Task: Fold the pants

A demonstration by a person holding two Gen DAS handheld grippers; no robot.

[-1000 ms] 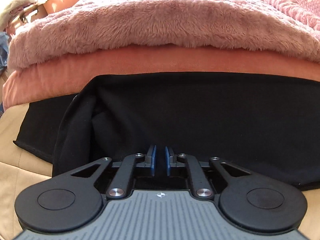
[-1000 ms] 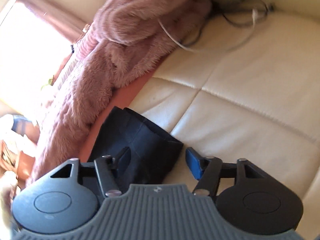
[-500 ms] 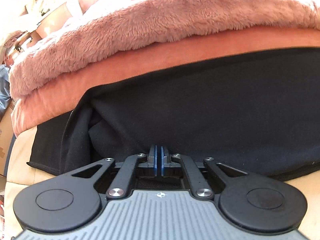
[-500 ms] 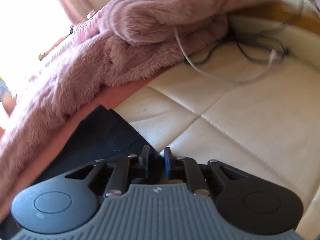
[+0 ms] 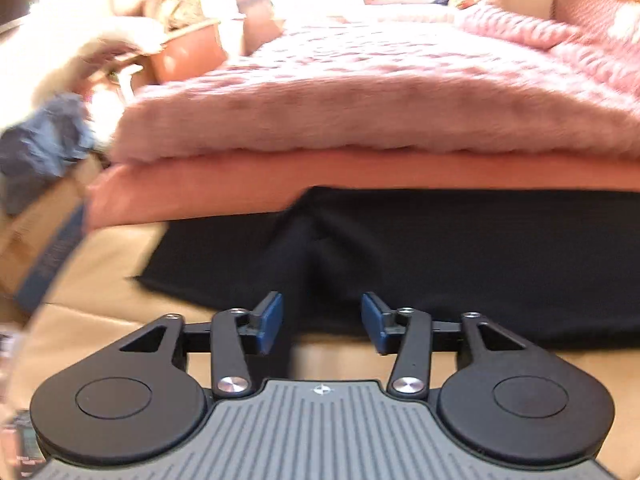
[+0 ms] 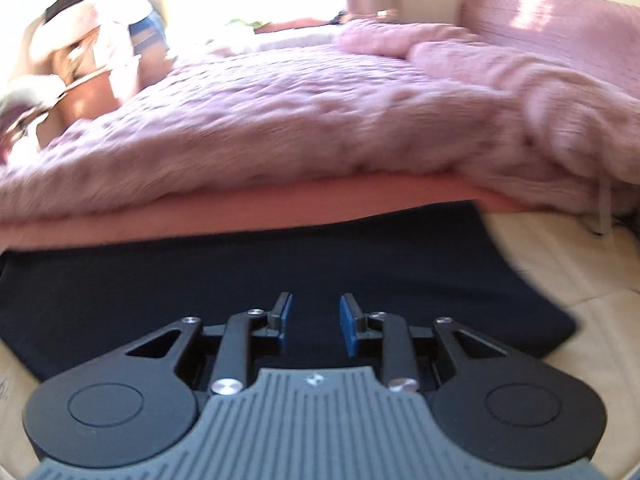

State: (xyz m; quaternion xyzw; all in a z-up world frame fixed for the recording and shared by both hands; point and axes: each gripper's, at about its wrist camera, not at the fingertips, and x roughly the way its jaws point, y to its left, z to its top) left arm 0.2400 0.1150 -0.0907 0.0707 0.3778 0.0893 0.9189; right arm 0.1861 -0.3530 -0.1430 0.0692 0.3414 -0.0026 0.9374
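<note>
Pants (image 5: 460, 256) lie flat and dark just ahead of both tools, against the pink blanket (image 5: 360, 112). Left tool (image 5: 322, 322) has just sprung apart, nothing between its pads; right tool (image 6: 314, 322) stands partly apart, empty. Fold set, I'd say; next, regrip an edge. Brown tub (image 5: 188, 54) far left, contents unclear.

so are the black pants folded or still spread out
Folded, at least once: the black pants lie as a flat compact rectangle on the cream cushion, with a doubled layer and crease visible from the left wrist.
</note>
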